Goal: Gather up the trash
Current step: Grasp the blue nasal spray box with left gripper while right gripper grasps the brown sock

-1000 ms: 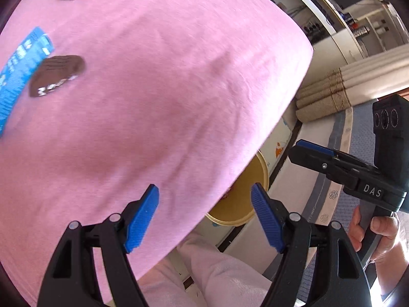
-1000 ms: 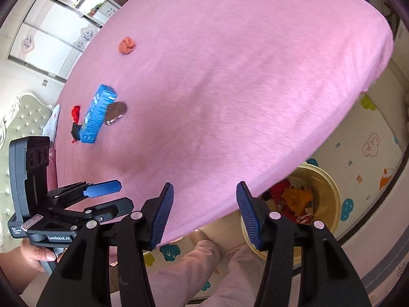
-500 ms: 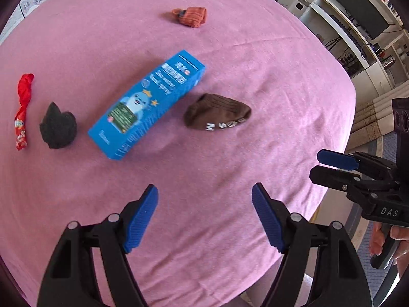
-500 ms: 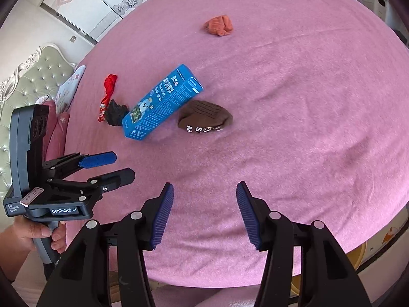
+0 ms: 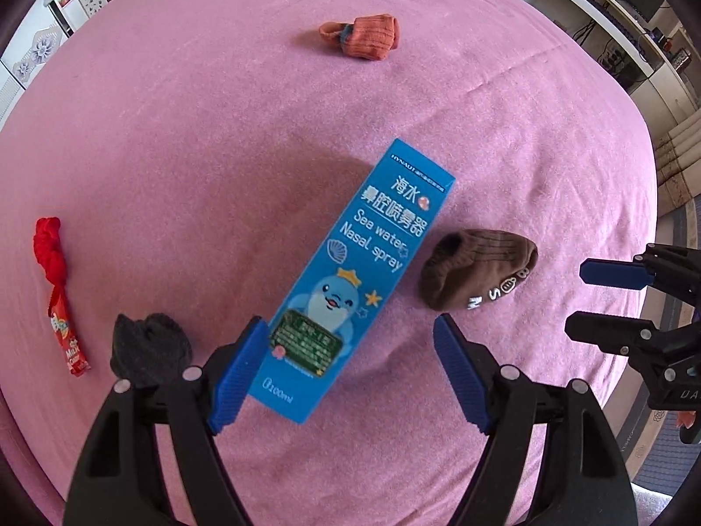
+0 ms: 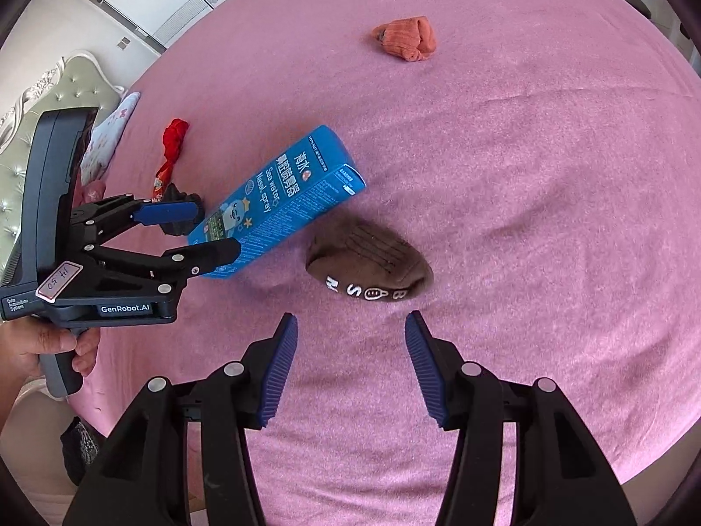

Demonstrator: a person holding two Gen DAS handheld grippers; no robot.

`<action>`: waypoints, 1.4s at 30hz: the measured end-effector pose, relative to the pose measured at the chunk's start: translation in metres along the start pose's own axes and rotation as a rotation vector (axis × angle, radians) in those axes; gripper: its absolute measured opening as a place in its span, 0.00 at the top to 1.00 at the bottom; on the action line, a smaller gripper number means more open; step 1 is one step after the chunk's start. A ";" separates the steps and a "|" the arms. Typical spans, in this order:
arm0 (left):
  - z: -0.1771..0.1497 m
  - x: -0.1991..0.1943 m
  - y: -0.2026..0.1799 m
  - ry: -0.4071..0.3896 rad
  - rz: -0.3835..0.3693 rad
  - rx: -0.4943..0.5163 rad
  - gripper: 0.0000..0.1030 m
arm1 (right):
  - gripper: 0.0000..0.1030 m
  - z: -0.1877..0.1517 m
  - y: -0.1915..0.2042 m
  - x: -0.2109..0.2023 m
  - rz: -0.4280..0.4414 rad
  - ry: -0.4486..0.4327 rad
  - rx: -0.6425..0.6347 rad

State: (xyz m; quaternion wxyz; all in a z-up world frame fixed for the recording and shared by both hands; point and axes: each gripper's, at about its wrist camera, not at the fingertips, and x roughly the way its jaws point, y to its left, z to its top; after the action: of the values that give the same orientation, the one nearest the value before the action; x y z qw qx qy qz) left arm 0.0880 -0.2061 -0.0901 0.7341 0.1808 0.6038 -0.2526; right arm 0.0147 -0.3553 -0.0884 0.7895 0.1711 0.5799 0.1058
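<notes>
**A:** So where do things stand with the left gripper [image 5: 348, 368]?

**B:** Its fingers are spread wide and have just been opening further, with the near end of the blue nasal spray box [image 5: 359, 280] between them. In the right wrist view one finger seems close against the box's side, but I cannot tell whether it touches. Nothing is pinched yet.

**A:** And the right gripper [image 6: 348, 364]?

**B:** Fingers apart and empty, hovering just short of the brown sock [image 6: 370, 263], which lies just beside the box on the pink bed cover [image 5: 525, 140].

**A:** What could go wrong?

**B:** The box lies at a slant to the left fingers. If they close off-square, I'd expect it to twist or squirt out, maybe shoving the brown sock. It is light card, so a hard squeeze could crush it.

**A:** Anything else?

**B:** The dark sock [image 5: 149, 348] sits right beside the left finger, so a sloppy closure might snag it along. The two grippers also work near each other and could collide. The red wrapper [image 5: 59, 293] looks like trash; the orange sock [image 5: 366, 39], well apart, probably isn't.
</notes>
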 end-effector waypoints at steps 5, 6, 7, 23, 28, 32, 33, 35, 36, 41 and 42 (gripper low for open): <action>0.021 0.026 0.005 0.049 -0.004 0.043 0.25 | 0.50 0.020 -0.004 0.019 -0.003 0.022 -0.013; 0.024 0.031 0.006 0.060 -0.014 0.050 0.25 | 0.50 0.023 -0.006 0.023 -0.008 0.031 -0.015; 0.028 0.036 0.006 0.072 -0.028 0.060 0.26 | 0.50 0.026 -0.007 0.027 -0.015 0.039 -0.019; 0.029 0.053 0.029 0.092 -0.134 -0.011 0.50 | 0.57 0.048 -0.013 0.070 -0.046 0.140 -0.016; 0.019 0.047 0.044 0.087 -0.181 -0.127 0.50 | 0.90 0.048 -0.015 0.071 -0.067 0.144 0.001; 0.006 0.036 0.049 0.064 -0.186 -0.188 0.51 | 0.92 0.037 -0.018 0.054 -0.088 0.124 0.012; 0.002 0.034 0.050 0.061 -0.188 -0.199 0.51 | 0.92 0.036 -0.016 0.052 -0.095 0.118 0.008; -0.003 0.029 0.053 0.060 -0.199 -0.224 0.51 | 0.92 0.029 -0.014 0.042 -0.103 0.102 0.008; -0.008 0.025 0.054 0.057 -0.200 -0.234 0.51 | 0.92 0.027 -0.014 0.038 -0.100 0.095 0.013; -0.025 0.009 0.055 0.043 -0.209 -0.250 0.51 | 0.92 0.011 -0.013 0.019 -0.096 0.054 0.042; -0.024 0.006 0.052 0.039 -0.210 -0.251 0.51 | 0.92 0.007 -0.013 0.014 -0.095 0.044 0.050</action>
State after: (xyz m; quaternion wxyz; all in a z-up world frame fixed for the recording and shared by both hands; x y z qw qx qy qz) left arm 0.0998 -0.1514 -0.1027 0.7088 0.0285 0.6602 -0.2469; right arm 0.0253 -0.3633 -0.1042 0.7760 0.1608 0.6071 0.0575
